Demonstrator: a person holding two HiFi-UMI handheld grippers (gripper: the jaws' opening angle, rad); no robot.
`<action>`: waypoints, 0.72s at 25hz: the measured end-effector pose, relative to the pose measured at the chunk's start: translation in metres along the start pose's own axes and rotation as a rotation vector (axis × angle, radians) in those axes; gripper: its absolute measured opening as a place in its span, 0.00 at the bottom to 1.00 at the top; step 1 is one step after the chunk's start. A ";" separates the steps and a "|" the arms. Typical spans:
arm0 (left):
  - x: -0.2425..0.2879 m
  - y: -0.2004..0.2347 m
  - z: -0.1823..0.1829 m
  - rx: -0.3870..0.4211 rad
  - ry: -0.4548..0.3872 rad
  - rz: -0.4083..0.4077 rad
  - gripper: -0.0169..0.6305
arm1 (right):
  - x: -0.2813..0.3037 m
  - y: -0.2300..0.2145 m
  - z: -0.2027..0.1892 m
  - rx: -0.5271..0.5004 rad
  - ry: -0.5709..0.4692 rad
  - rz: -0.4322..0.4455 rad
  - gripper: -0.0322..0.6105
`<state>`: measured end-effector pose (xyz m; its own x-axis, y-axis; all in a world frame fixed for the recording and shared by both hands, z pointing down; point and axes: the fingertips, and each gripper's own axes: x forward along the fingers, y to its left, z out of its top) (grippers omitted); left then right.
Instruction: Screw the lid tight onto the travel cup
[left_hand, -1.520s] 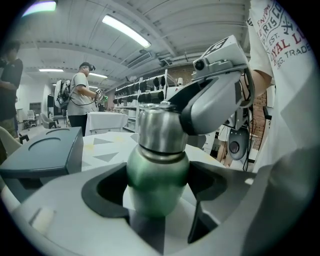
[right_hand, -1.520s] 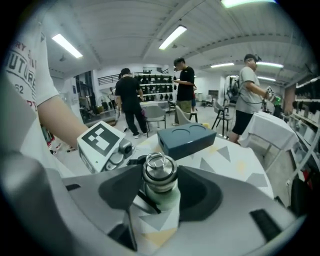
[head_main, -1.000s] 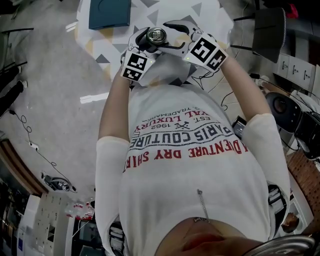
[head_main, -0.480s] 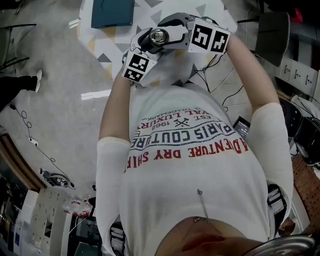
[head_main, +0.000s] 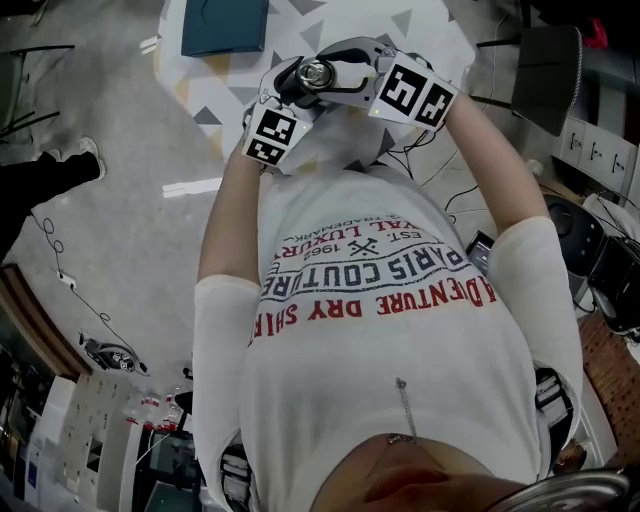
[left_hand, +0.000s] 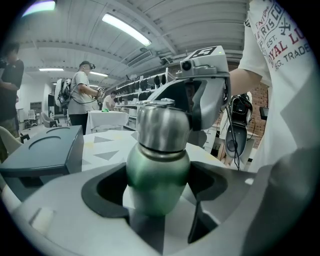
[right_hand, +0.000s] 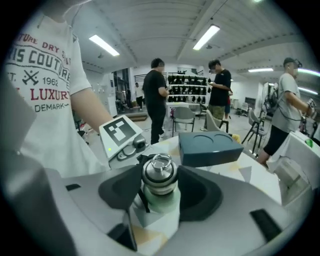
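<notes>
Two grips — left gripper (left_hand: 159, 187) clamped on the travel cup (left_hand: 157, 170), right gripper (right_hand: 159, 192) just closing, pinching the lid (right_hand: 159, 175).

Travel cup (left_hand: 157, 175): green body, brushed-silver lid (left_hand: 162, 127). Table (head_main: 290, 30): white with grey and yellow triangles. Box (head_main: 224, 25): dark teal. T-shirt (head_main: 380, 340): white, red and dark lettering.

Teal box (head_main: 224, 24) is seen on triangle-patterned desk (head_main: 300, 28); bystanders (right_hand: 156, 95) are seen behind, cable (head_main: 58, 275) is laid on floor (head_main: 120, 130).
</notes>
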<state>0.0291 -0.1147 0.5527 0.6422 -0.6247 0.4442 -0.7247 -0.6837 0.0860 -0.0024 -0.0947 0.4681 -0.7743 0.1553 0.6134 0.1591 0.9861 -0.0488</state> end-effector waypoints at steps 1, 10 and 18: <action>0.000 0.000 0.000 0.001 0.001 0.001 0.60 | 0.000 -0.001 0.000 0.030 -0.010 -0.034 0.42; -0.002 -0.001 0.000 -0.007 -0.004 0.010 0.60 | -0.003 -0.005 0.001 0.261 -0.080 -0.351 0.42; -0.001 0.001 -0.002 -0.015 0.000 0.011 0.60 | -0.001 -0.004 -0.001 0.276 -0.127 -0.339 0.42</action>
<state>0.0272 -0.1143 0.5539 0.6342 -0.6323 0.4449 -0.7353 -0.6711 0.0942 -0.0018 -0.0988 0.4688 -0.8264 -0.1903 0.5299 -0.2726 0.9587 -0.0808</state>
